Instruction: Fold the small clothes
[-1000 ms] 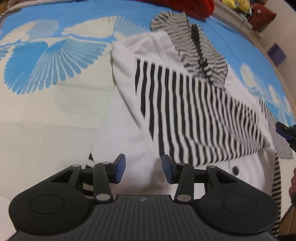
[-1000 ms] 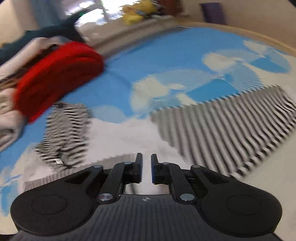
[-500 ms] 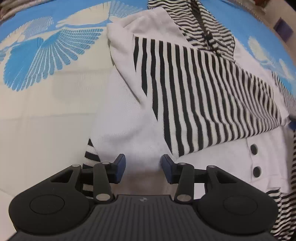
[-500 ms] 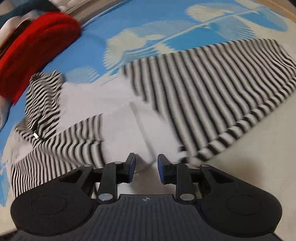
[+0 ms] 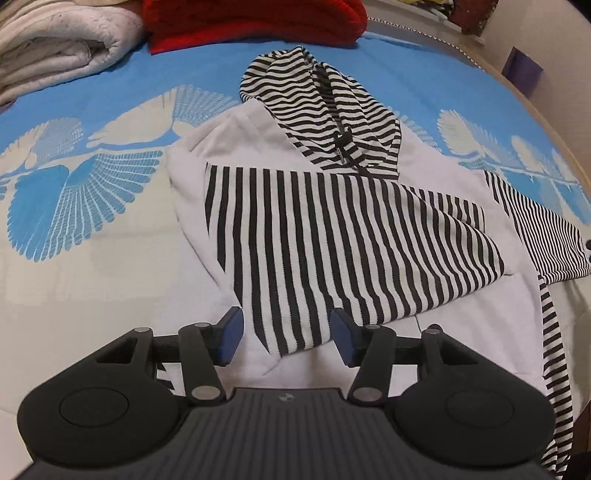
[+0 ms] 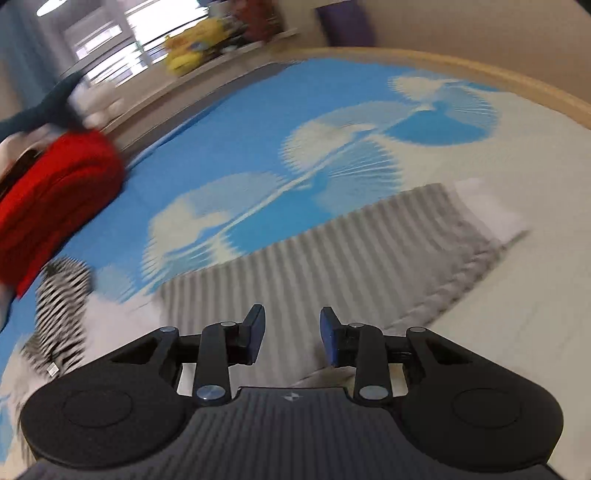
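Note:
A small white hooded top (image 5: 236, 162) with black-and-white striped hood (image 5: 325, 114) and sleeves lies flat on the bed. One striped sleeve (image 5: 351, 251) is folded across its chest; the other striped sleeve (image 5: 543, 236) sticks out to the right. My left gripper (image 5: 286, 339) hovers over the lower hem, its jaws opening with nothing between them. In the right wrist view, blurred by motion, my right gripper (image 6: 291, 332) hangs above the outstretched striped sleeve (image 6: 332, 258), its jaws opening and holding nothing. The hood (image 6: 59, 295) shows at the left.
The bed cover (image 5: 92, 192) is blue and cream with a feather print. A folded red garment (image 5: 255, 18) and a rolled pale blanket (image 5: 55, 48) lie at the far end. A wooden bed edge (image 6: 480, 77) runs along the right. Soft toys (image 6: 188, 48) sit on a sill.
The left gripper pulled back and up from the top and opened wider. The right gripper opened and swung over to the outstretched sleeve.

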`<state>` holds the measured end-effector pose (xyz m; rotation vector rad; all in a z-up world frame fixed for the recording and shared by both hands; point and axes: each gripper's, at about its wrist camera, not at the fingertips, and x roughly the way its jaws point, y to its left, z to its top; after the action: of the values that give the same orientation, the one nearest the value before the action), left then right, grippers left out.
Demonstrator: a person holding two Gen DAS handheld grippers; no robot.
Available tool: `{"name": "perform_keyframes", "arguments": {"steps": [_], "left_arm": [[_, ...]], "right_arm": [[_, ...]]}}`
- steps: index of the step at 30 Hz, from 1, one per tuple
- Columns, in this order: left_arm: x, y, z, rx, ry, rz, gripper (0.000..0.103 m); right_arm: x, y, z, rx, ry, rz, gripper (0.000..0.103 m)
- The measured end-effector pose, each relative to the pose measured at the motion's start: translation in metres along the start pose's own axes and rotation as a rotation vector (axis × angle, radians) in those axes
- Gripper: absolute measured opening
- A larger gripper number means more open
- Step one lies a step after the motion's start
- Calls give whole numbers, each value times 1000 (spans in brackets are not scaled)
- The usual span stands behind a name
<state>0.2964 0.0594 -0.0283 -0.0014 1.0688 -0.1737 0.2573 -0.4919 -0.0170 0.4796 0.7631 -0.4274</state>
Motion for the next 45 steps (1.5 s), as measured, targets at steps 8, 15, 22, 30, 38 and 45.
{"name": "perform_keyframes", "arguments": {"steps": [8, 15, 22, 30, 38, 45], "left_arm": [[4, 2, 5, -5, -3, 16, 57], [8, 1, 6, -11, 1, 23, 57], [8, 0, 7, -13, 0, 20, 57], [4, 7, 8, -34, -9, 21, 57], [-10, 31, 10, -109, -40, 29, 57], [-23, 62, 9, -192, -54, 23, 57]], "right_arm": [[30, -97, 24, 243, -12, -80, 34], [54, -126, 20, 391, 19, -124, 34], [60, -135, 20, 444, -18, -109, 33], [59, -130, 17, 411, -80, -150, 5], [12, -8, 35, 34, -329, -204, 4], [-56, 212, -54, -451, -367, 410, 4]]}}
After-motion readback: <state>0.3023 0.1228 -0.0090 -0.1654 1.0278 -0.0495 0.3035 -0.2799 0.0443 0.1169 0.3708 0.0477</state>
